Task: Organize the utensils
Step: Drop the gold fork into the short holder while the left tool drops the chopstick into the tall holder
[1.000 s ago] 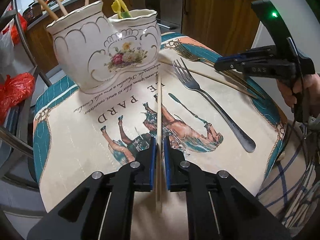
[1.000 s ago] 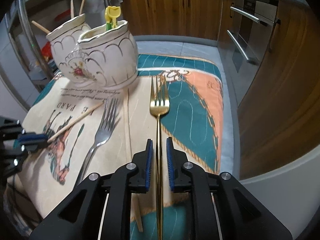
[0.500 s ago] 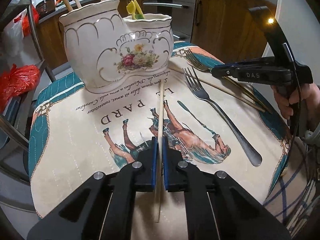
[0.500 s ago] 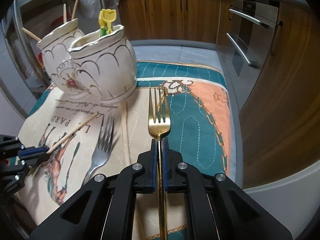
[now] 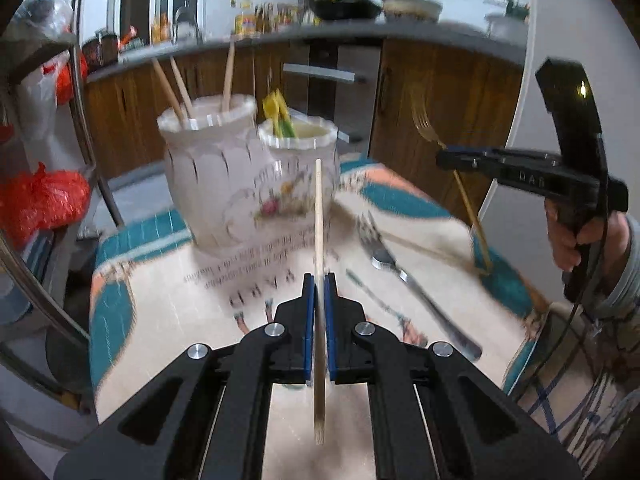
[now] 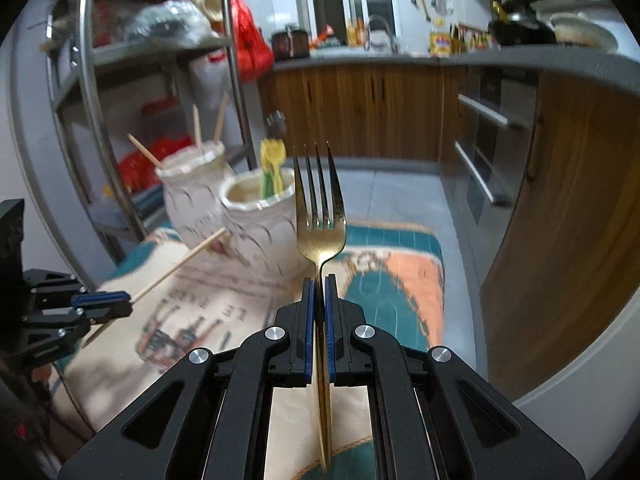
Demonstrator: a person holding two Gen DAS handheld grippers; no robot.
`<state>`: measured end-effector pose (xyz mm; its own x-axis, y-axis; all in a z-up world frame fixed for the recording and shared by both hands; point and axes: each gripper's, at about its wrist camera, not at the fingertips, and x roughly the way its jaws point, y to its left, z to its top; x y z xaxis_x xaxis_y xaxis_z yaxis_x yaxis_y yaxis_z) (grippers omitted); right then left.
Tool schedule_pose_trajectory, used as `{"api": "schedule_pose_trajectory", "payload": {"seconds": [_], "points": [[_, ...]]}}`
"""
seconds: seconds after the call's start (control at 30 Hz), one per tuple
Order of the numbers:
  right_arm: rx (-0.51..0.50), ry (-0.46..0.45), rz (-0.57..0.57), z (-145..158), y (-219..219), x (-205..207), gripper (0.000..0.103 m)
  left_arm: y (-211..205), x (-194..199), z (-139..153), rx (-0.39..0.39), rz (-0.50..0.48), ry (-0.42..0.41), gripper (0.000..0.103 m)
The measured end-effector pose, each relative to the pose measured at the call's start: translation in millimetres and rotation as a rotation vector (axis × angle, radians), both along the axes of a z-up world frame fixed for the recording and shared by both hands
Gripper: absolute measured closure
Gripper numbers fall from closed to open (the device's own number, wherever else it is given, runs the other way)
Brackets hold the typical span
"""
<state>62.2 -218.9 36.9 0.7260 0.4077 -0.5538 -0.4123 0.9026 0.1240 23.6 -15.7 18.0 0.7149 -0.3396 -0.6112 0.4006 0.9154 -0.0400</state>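
Observation:
My left gripper (image 5: 319, 280) is shut on a wooden chopstick (image 5: 318, 216) and holds it lifted, pointing at the white two-pot ceramic holder (image 5: 224, 184). My right gripper (image 6: 319, 284) is shut on a gold fork (image 6: 320, 216), held upright with tines up, above the cloth. The holder (image 6: 256, 208) has chopsticks (image 5: 172, 88) in its left pot and yellow utensils (image 5: 276, 114) in its right pot. A silver fork (image 5: 404, 276) lies on the printed cloth (image 5: 168, 320). The right gripper with the gold fork (image 5: 460, 184) shows at the right of the left wrist view.
A metal rack (image 6: 92, 128) with red bags stands left of the table. Wooden kitchen cabinets (image 6: 368, 116) and an oven (image 6: 488, 148) are behind. The cloth's edge drops to the floor on the right (image 6: 440, 248). A second loose chopstick lies blurred by the silver fork.
Both grippers have lifted off the cloth, the left with the chopstick and the right with the gold fork. The right gripper closed on the fork a second ago.

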Motion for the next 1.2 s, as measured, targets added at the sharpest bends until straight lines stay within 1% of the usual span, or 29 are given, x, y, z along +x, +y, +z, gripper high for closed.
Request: {"api": "schedule_pose_trajectory", "payload": {"seconds": [0.03, 0.13, 0.23, 0.33, 0.43, 0.5, 0.6, 0.77, 0.9, 1.0, 1.13, 1.2], "points": [[0.005, -0.021, 0.001, 5, 0, -3, 0.097, 2, -2, 5, -0.012, 0.005, -0.034, 0.098], [0.015, -0.079, -0.002, 16, 1, -6, 0.097, 6, -3, 14, -0.036, 0.023, -0.092, 0.098], [0.033, -0.138, -0.008, 30, 5, -5, 0.097, 10, -6, 27, -0.066, 0.03, -0.171, 0.098], [0.053, -0.195, -0.017, 46, 10, 0, 0.097, 18, -8, 48, -0.1, 0.044, -0.278, 0.098], [0.08, -0.218, -0.02, 61, 16, 7, 0.097, 26, -2, 67, -0.141, 0.062, -0.347, 0.098], [0.106, -0.211, -0.012, 73, 21, 19, 0.097, 36, 9, 82, -0.183, 0.081, -0.38, 0.098], [0.132, -0.206, 0.005, 85, 30, 32, 0.097, 51, 26, 97, -0.245, 0.101, -0.408, 0.098], [0.138, -0.239, 0.026, 101, 43, 42, 0.097, 80, 51, 107, -0.331, 0.138, -0.436, 0.098], [0.154, -0.254, 0.032, 109, 53, 50, 0.097, 97, 72, 99, -0.371, 0.164, -0.436, 0.098], [0.168, -0.262, 0.025, 110, 57, 57, 0.097, 103, 90, 88, -0.403, 0.169, -0.416, 0.098], [0.192, -0.251, 0.017, 108, 61, 69, 0.097, 111, 115, 76, -0.509, 0.136, -0.381, 0.098], [0.195, -0.248, 0.008, 106, 62, 73, 0.097, 111, 125, 73, -0.546, 0.119, -0.366, 0.098]]}}
